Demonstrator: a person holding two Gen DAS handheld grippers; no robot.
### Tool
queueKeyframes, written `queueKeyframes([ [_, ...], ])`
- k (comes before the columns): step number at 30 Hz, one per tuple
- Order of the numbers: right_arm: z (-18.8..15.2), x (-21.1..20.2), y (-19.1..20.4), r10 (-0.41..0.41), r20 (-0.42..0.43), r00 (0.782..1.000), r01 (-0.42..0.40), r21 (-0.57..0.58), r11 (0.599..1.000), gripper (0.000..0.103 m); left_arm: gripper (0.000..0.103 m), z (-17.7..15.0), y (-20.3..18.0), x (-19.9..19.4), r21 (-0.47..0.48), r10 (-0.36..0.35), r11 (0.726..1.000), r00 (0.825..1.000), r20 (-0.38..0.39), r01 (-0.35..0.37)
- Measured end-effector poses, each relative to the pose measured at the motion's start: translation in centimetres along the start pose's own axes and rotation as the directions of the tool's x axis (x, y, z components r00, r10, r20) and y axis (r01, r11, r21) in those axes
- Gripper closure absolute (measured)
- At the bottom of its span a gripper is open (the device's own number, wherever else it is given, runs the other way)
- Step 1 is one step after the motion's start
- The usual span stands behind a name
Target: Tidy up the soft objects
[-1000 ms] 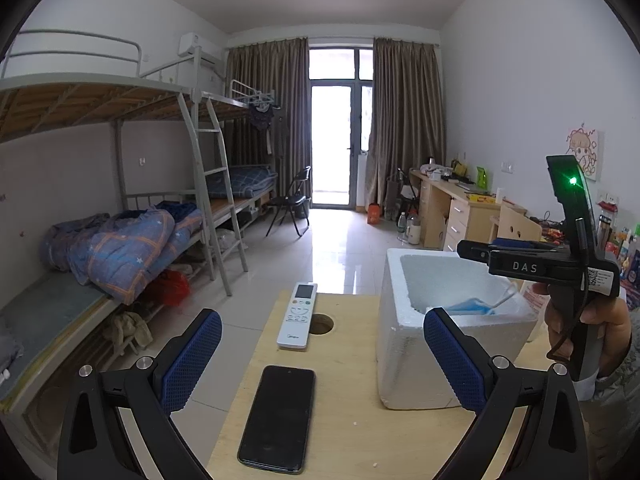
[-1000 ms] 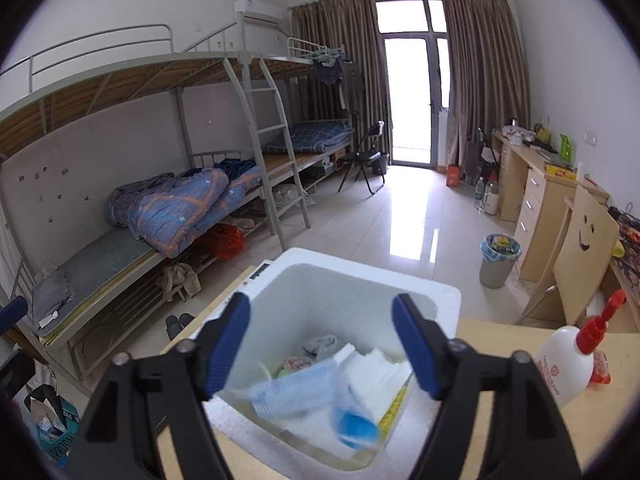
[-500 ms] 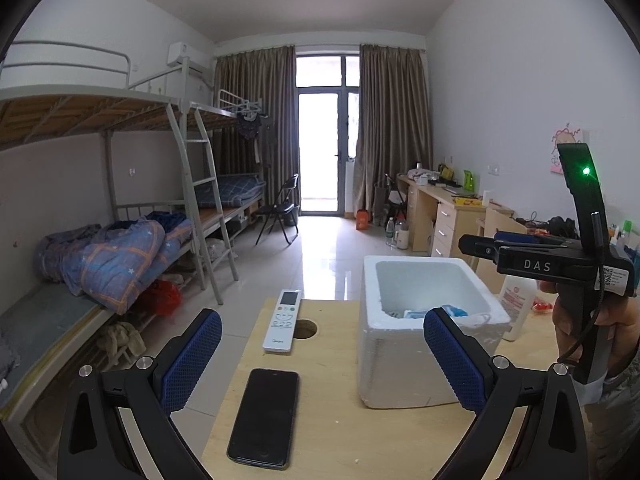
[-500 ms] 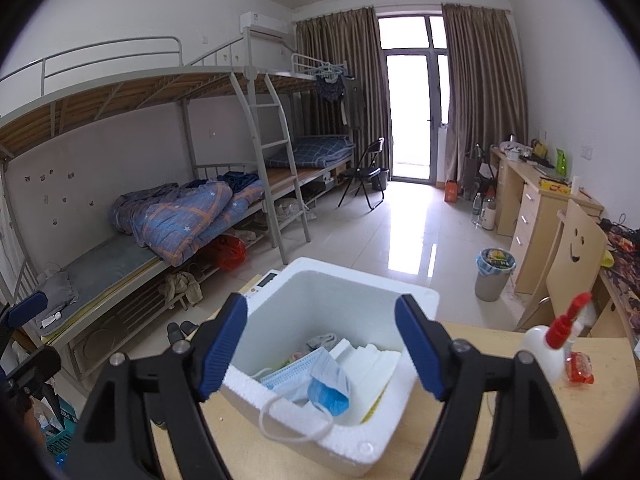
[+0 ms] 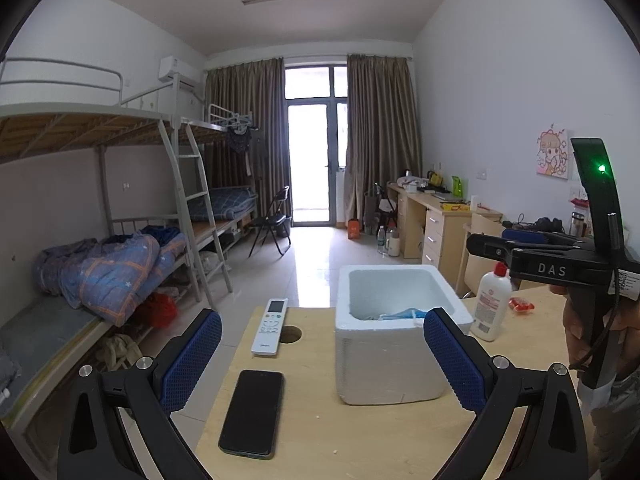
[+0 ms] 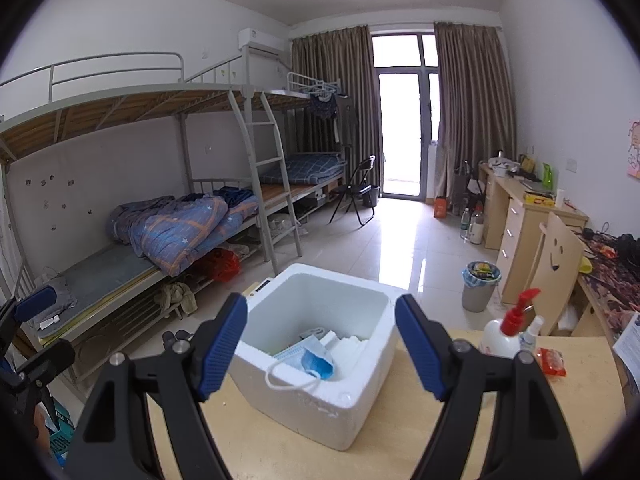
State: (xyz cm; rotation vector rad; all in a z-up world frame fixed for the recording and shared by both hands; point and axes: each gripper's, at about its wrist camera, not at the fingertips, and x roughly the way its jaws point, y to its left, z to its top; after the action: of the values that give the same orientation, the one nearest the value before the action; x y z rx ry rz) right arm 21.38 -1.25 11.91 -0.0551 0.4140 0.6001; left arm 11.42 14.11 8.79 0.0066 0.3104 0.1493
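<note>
**Right wrist view: both claws empty, soft things sit in the foam box**

The right claw (image 6: 320, 344) hangs spread wide with nothing between its blue pads, poised just above and short of the white foam box (image 6: 320, 400). Inside lies a blue face mask (image 6: 316, 360), one ear loop draped over the near rim, beside folded white tissues (image 6: 348, 344); a darker item behind them is too hidden to name. The box likely serves as the collecting bin, so the loop probably wants tucking in. Beside it stands a lotion bottle (image 6: 500, 340), and a red packet (image 6: 552, 362) lies near that. The left claw (image 5: 322, 356) is equally wide and empty, held back over the tabletop (image 5: 360, 432), with a black phone (image 5: 252, 412) and white remote (image 5: 270, 326) lying ahead, hard things the task leaves alone.
</note>
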Motion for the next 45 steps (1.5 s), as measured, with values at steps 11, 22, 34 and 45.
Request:
queueKeyframes([
  [11,-1.1,-3.8,-0.5,-0.033,0.034,0.999,0.034,-0.005,0.999,0.020,0.002,0.2,-2.1,-1.6,0.033,-0.039,0.999,0.999,0.012,0.039],
  [22,-2.4,-7.9,-0.4,-0.104,0.091,0.990,0.104,-0.003,0.995,0.005,0.002,0.1,-4.8,-2.6,0.055,-0.046,0.997,0.998,0.031,0.044],
  [34,-4.4,-11.4,-0.4,-0.181,0.132,0.975,0.178,0.029,0.984,0.003,0.002,-0.7,-6.9,-2.6,0.064,-0.092,0.994,0.995,0.040,0.089],
  [45,-6.9,-13.1,-0.7,-0.191,0.134,0.972,0.186,0.049,0.981,0.003,0.002,-2.0,-9.3,-2.6,0.071,-0.100,0.993,0.995,0.024,0.098],
])
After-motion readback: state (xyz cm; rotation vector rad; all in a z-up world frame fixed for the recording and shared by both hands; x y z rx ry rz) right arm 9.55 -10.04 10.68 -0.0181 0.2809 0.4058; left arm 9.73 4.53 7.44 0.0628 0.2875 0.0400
